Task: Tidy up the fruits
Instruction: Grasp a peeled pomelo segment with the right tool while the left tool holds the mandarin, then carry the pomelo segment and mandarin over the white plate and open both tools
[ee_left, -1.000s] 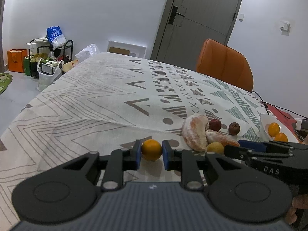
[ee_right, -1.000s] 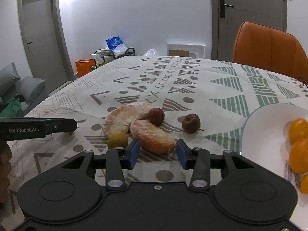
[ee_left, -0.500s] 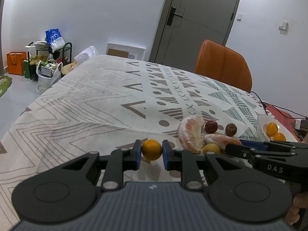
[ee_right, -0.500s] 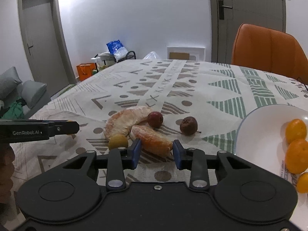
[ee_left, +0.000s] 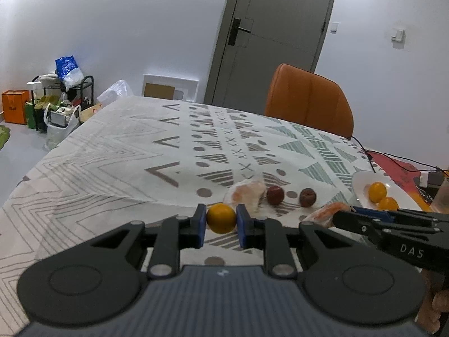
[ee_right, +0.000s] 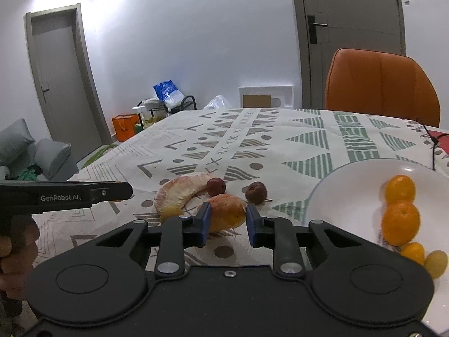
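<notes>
Right tongs (ee_right: pixel 226 219) on pomelo segment (ee_right: pixel 226 213) (left view: half-hidden).

White walls (ee_left: pixel 140 28) (orange chair (ee_left: pixel 307 101)).

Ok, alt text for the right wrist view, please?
The right gripper has just been closing its fingers on a peeled citrus segment above the patterned tablecloth. A white plate with small oranges sits right; the left gripper enters from the left.
</notes>
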A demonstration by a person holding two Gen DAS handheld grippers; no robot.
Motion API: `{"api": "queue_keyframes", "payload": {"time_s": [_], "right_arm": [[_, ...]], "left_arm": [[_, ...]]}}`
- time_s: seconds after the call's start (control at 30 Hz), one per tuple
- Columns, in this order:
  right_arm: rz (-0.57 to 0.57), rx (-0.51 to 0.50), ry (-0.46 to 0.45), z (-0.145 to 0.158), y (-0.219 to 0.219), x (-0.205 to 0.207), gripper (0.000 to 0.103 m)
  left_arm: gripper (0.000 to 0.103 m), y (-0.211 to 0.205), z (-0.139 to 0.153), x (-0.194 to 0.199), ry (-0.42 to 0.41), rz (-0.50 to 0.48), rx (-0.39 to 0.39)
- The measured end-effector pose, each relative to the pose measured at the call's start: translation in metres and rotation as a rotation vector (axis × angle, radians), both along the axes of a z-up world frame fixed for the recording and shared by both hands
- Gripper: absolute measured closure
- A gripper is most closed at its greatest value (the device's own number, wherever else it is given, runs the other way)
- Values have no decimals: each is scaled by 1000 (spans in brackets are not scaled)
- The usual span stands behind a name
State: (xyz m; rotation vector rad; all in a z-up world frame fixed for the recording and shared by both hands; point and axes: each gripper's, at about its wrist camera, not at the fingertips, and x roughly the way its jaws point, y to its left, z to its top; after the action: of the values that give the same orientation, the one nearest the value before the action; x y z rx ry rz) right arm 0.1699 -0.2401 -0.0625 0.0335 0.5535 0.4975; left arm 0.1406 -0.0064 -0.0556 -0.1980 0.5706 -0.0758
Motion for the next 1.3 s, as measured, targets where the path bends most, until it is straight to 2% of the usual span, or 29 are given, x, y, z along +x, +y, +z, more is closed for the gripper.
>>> {"api": "queue_keyframes", "payload": {"time_s": [0.07,0.1,0.37,0.43,0.5,0.63,0.77,1.23,1.3], "right_arm": [[-6,7,-5,1,-4,-2,81],[-8,12,-7,2,-7,-3,102],[-2,40,8,4,-14,-4,103],[1,33,26,2,-12,-3,97],[-2,19,25,1,-9,-4,83],[-24,-24,35,-2,-4,-4,77],[-37,-71,23,-3,4,-6,49],[-84,-234,7,-16,37,1,47],[-74,-230,5,-15,40,1,52]], "left_arm": [[82,-4,1,-1,-3,-5,2],[82,-6,2,-1,-4,-8,3],[82,-13,3,-1,-10,-21,7],[82,-14,3,-1,-8,-19,7],[82,-13,2,0,-6,-17,7],[82,-10,1,0,0,-13,3],[82,-6,-1,1,2,-9,-8],[82,19,-12,2,13,13,-45],[82,22,-13,2,15,17,-50]]}}
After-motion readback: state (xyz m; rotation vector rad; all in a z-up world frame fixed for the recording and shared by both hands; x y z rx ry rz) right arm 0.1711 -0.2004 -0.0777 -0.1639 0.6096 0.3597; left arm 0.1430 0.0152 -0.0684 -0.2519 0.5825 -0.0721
